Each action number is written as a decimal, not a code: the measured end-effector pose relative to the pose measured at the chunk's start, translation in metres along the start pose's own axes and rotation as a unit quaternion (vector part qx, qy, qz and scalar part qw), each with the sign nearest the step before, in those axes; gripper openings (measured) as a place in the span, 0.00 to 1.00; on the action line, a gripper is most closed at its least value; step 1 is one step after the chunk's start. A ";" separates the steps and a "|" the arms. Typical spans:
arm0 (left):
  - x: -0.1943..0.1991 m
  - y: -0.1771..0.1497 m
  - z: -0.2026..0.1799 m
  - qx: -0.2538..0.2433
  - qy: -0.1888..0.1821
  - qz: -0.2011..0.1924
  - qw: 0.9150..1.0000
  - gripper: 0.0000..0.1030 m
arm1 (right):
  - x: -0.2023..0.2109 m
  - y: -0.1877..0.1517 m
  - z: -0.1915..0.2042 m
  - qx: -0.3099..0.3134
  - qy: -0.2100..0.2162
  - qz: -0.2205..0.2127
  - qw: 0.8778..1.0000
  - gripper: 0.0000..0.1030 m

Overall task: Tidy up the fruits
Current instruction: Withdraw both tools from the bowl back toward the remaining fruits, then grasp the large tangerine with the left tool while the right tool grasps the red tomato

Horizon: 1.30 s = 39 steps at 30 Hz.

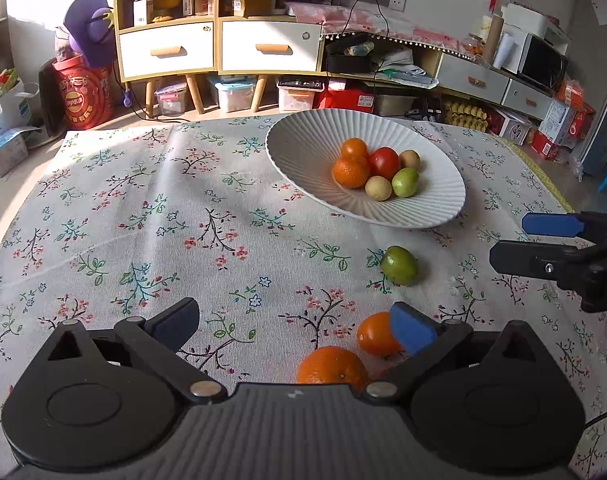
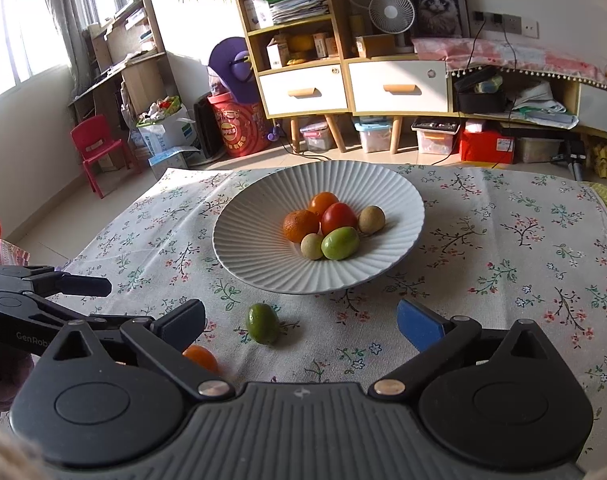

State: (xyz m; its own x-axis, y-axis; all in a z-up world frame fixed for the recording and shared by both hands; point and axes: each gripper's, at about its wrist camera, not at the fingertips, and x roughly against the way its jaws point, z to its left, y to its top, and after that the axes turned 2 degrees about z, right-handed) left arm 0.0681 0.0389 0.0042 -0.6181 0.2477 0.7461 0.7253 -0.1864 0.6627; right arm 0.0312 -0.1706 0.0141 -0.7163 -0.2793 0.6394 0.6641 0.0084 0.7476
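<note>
I hold both the left gripper (image 1: 299, 330) and right gripper (image 2: 301, 326) released (nothing grasped), facing the small green oval fruit (image 2: 262, 323) at 12 o'clock, destined for the white ribbed ceramic bowl (image 2: 247, 236).

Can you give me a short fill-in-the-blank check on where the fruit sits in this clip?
1. The white ribbed plate holds ____ pieces of fruit.
2. The loose fruit nearest the plate, lying on the floral tablecloth, is ____ in colour.
3. The left claw and the right claw both have their jaws ____.
4. The number of orange fruits lying off the plate near the left claw is ____.

Missing words: six; green; open; two
</note>
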 end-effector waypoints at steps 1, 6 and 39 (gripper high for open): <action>0.000 -0.002 0.001 -0.002 0.000 0.001 1.000 0.94 | -0.001 -0.003 0.001 0.004 0.001 0.004 1.000 0.99; 0.003 -0.019 0.008 -0.006 -0.004 -0.004 1.000 0.94 | 0.000 -0.015 0.006 0.010 0.004 0.007 1.000 0.99; 0.001 -0.048 -0.003 -0.022 -0.069 0.011 0.997 0.34 | -0.004 -0.056 0.052 0.101 0.046 0.036 0.993 0.99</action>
State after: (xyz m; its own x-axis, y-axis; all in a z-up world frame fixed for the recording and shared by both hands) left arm 0.0318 0.0458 -0.0263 -0.5523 0.3709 0.7466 0.7223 -0.2341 0.6507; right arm -0.0145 -0.1204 -0.0207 -0.6398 -0.3567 0.6807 0.6502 0.2210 0.7269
